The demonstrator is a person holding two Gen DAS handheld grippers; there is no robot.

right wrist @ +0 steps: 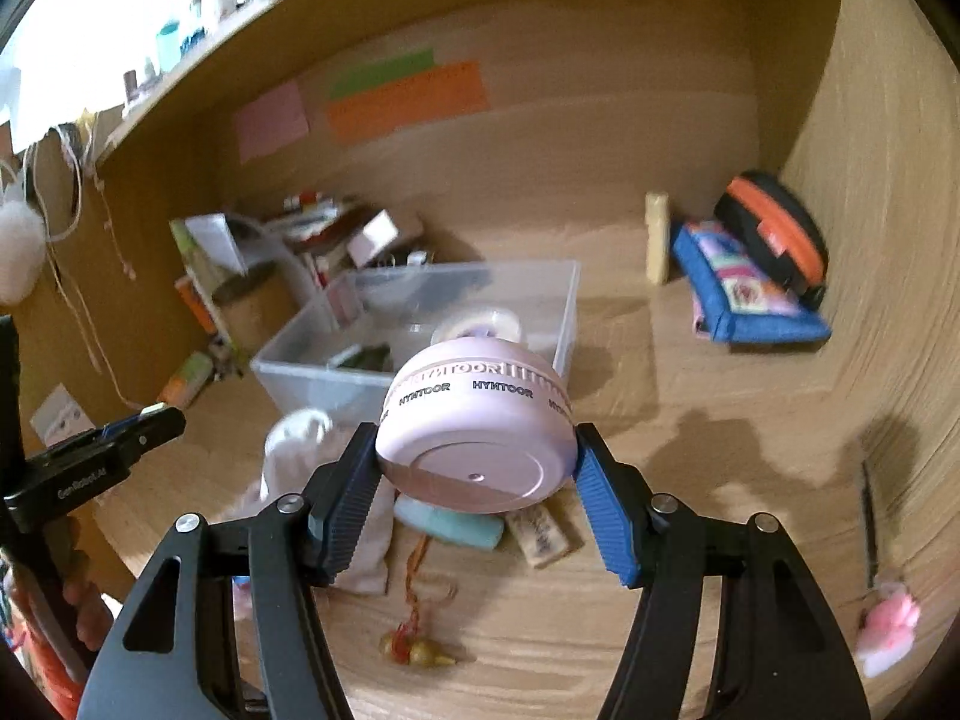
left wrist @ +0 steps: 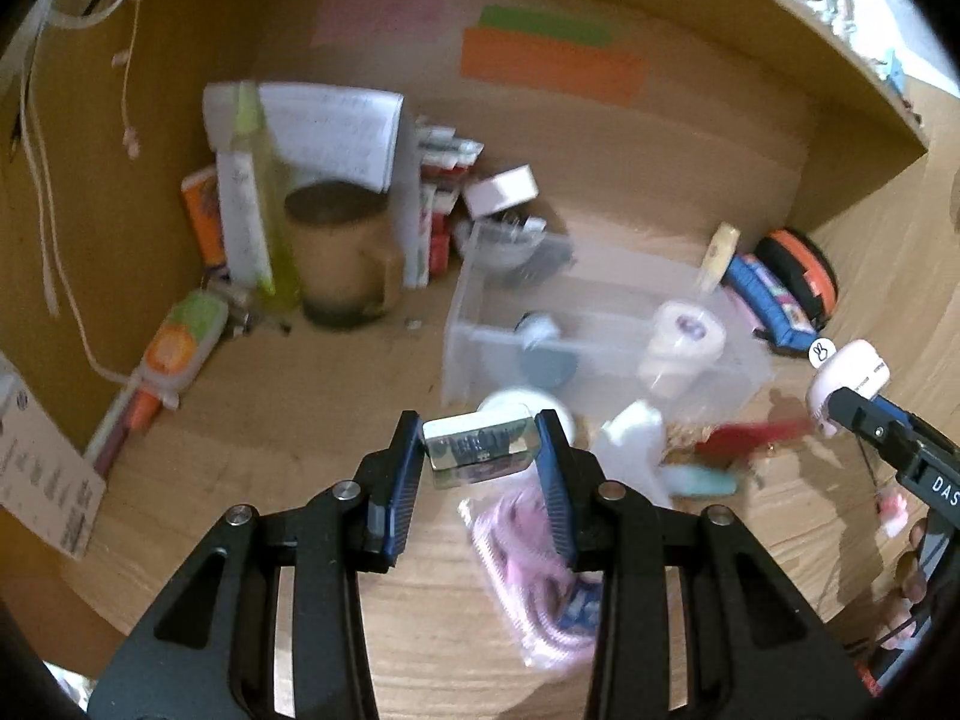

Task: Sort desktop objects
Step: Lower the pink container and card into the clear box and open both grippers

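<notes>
My left gripper [left wrist: 480, 456] is shut on a small clear box of dark clips [left wrist: 478, 447] and holds it above the desk, just in front of the clear plastic bin [left wrist: 474, 324]. My right gripper [right wrist: 477, 459] is shut on a round pink HYNTOOR device [right wrist: 474, 432], held above the desk in front of the same bin [right wrist: 312, 375]; it also shows at the right of the left wrist view [left wrist: 849, 381]. The bin holds a tape roll [right wrist: 477, 324] and small dark items. A bagged pink cable [left wrist: 528, 564] lies under my left gripper.
On the desk lie a white cloth [right wrist: 294, 450], a teal bar [right wrist: 450, 525], a wooden stamp [right wrist: 543, 534], a red-string charm [right wrist: 420, 648] and a pink charm [right wrist: 888, 630]. A brown mug [left wrist: 339, 258], papers and books stand back left; a blue pouch [right wrist: 744, 288] and orange-black case [right wrist: 774, 234] back right.
</notes>
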